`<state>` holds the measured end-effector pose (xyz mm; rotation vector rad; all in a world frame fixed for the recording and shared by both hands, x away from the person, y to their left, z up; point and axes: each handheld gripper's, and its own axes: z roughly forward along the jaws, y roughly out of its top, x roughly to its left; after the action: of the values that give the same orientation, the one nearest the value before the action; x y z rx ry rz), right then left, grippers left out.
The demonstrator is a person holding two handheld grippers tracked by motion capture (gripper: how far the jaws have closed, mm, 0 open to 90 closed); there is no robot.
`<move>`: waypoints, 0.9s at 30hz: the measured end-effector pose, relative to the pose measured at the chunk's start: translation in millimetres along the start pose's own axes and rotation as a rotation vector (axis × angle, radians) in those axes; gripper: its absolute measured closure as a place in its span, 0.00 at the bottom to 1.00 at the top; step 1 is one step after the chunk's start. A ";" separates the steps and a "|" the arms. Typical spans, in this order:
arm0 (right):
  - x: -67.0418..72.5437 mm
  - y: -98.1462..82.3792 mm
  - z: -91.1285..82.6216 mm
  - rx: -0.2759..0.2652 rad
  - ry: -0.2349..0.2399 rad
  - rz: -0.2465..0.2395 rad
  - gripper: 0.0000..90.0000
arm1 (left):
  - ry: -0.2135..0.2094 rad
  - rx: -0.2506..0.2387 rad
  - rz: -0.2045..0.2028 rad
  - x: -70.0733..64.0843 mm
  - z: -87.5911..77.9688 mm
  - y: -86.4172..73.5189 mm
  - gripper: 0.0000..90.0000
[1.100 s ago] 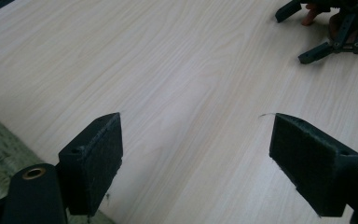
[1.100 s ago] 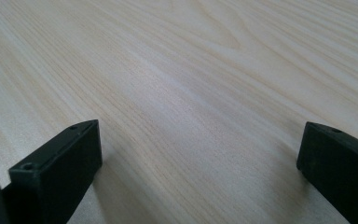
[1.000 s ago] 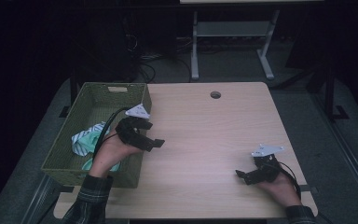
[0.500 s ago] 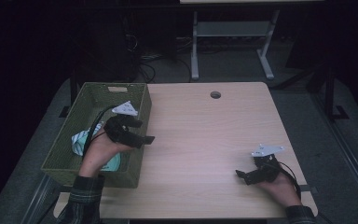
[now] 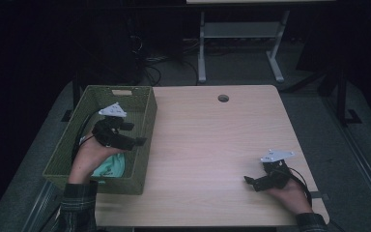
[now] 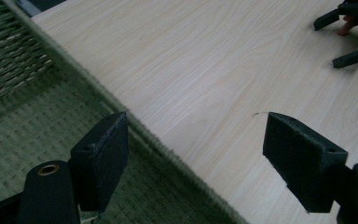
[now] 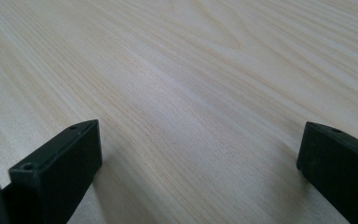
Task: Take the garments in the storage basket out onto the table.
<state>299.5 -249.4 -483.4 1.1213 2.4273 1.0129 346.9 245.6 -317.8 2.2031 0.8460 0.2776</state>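
Note:
A green woven basket (image 5: pixel 118 89) stands on the left part of the wooden table (image 5: pixel 212 140), with a teal and white cloth (image 5: pixel 110 167) lying in it. My left gripper (image 5: pixel 134 134) hovers over the basket's right wall. Its jaws are open and have just been closing a little, with nothing between them. In the left gripper view, that gripper (image 6: pixel 196 158) straddles the basket's rim (image 6: pixel 142 133), one jaw over the basket and the other over the table. My right gripper (image 5: pixel 251 182) rests open near the table's front right corner, and my right gripper (image 7: pixel 198 163) has bare wood between its jaws.
A round cable hole (image 5: pixel 223 98) sits near the table's far edge. Behind the table stand a white desk frame (image 5: pixel 202 53) and loose cables on the dark floor. The right gripper (image 6: pixel 349 32) shows far off in the left gripper view.
My left hand has moved left, from above the table beside the basket to over the basket's right wall. The right hand has stayed in place.

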 end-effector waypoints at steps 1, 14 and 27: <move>0.0 0.0 0.0 0.000 0.000 0.000 0.00 | 0.009 -0.006 -0.013 2.8 -2.6 -2.3 0.25; 0.1 0.0 -0.1 0.001 0.000 0.002 0.00 | 0.066 -0.012 -0.075 26.2 -22.4 -22.6 0.27; 0.0 0.2 0.0 0.000 -0.002 0.002 0.00 | 0.116 0.015 -0.111 51.0 -16.0 -44.4 0.27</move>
<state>299.6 -249.3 -483.2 1.1246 2.4257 1.0117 357.0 310.1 -341.5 2.1621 1.0330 0.3490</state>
